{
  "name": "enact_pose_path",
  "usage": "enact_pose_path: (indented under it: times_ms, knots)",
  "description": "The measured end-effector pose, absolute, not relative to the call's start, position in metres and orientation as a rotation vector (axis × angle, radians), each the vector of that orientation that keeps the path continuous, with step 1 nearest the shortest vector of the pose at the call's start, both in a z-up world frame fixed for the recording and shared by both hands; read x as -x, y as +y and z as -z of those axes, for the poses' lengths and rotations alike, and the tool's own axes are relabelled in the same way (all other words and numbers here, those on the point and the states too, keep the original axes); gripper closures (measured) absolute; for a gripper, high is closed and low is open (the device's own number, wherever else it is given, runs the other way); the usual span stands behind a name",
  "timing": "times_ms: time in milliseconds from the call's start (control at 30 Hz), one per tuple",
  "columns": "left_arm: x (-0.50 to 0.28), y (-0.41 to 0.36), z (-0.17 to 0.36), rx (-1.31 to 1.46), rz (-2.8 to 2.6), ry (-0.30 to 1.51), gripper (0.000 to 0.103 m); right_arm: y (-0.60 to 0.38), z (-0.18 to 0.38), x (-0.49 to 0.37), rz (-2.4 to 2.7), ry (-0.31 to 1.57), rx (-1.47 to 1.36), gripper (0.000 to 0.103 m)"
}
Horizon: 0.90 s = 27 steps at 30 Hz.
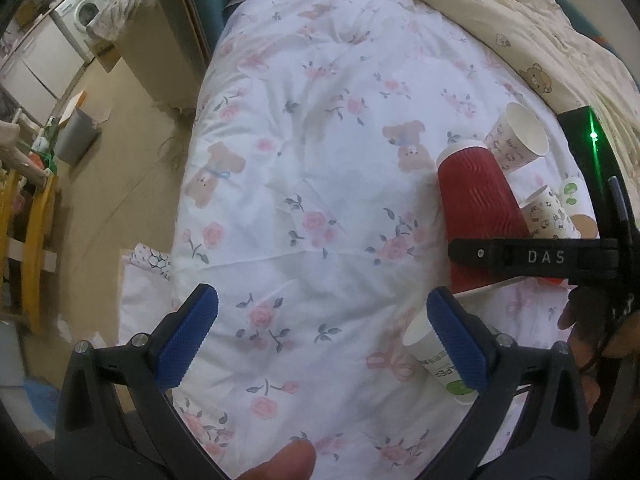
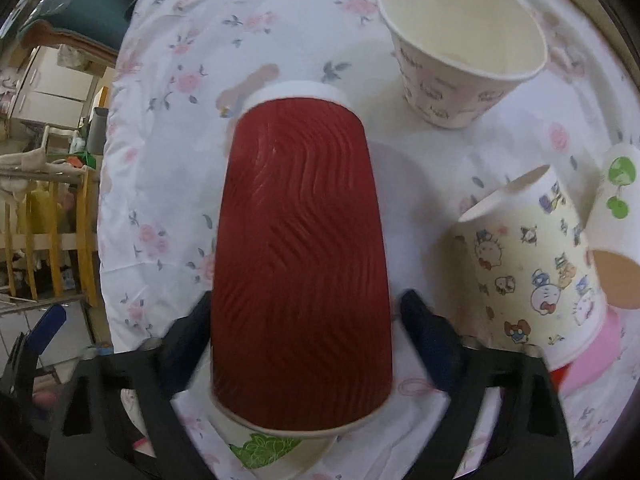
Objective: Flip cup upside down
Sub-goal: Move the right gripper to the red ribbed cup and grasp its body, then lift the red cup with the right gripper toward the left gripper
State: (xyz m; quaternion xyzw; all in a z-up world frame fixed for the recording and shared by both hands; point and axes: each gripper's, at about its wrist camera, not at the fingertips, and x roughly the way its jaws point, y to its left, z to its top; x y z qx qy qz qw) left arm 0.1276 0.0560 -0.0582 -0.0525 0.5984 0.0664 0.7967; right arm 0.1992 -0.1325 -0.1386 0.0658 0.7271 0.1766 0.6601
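Red cup (image 2: 300,264) stands mouth-down on the bed (image 2: 168,184), so the right gripper (image 2: 304,332) has its jaws spread clear of it. Left gripper (image 1: 320,340) hangs aside, jaws spread, empty.

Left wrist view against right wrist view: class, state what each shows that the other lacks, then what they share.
Only the left wrist view shows the washing machine, grey bin and cream bear blanket. Only the right shows the right gripper's fingers flanking the red cup. Both show the red cup, open white cup and floral sheet.
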Motion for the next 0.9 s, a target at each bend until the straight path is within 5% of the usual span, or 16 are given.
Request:
enact_pose_path:
  times_ms: [533, 900]
  knots:
    - [-0.104, 0.038, 0.036, 0.067, -0.089, 1.184, 0.0, -0.172, 0.036, -0.163, -0.444, 1.357, -0.192, 0.023]
    - [-0.066, 0.036, 0.027, 0.058, -0.075, 1.172, 0.0, -0.205, 0.018, -0.08, -0.414, 1.339, -0.286, 0.023]
